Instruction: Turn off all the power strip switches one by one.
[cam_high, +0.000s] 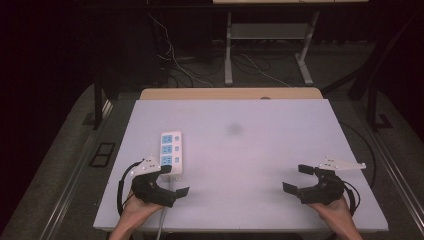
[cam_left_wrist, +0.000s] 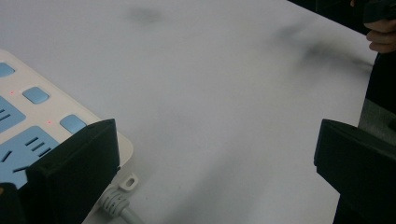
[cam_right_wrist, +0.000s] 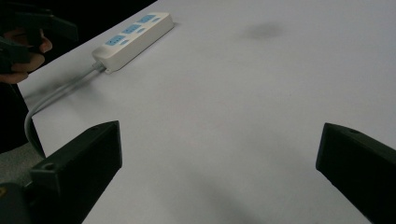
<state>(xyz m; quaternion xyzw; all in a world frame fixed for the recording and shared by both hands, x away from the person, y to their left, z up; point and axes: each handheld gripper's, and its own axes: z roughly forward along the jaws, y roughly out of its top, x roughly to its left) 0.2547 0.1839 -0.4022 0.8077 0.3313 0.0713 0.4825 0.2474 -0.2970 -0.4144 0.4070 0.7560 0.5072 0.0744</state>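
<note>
A white power strip (cam_high: 170, 150) with blue sockets lies on the left half of the white table (cam_high: 250, 155). Its grey cable (cam_high: 162, 220) runs off the near edge. My left gripper (cam_high: 175, 180) stands open just right of the strip's near end, one jaw over the nearest socket and nothing between the jaws. In the left gripper view the strip (cam_left_wrist: 28, 121) sits behind the left jaw, with small red lights lit beside its switches. My right gripper (cam_high: 295, 178) is open and empty near the front right. From the right gripper view the strip (cam_right_wrist: 133, 35) lies far off to the left.
A dark smudge (cam_high: 234, 129) marks the table's middle. Behind the table are a wooden edge (cam_high: 230, 93), desk legs (cam_high: 229, 55) and loose floor cables (cam_high: 180, 65). The other hand (cam_right_wrist: 23, 42) shows at the top left of the right gripper view.
</note>
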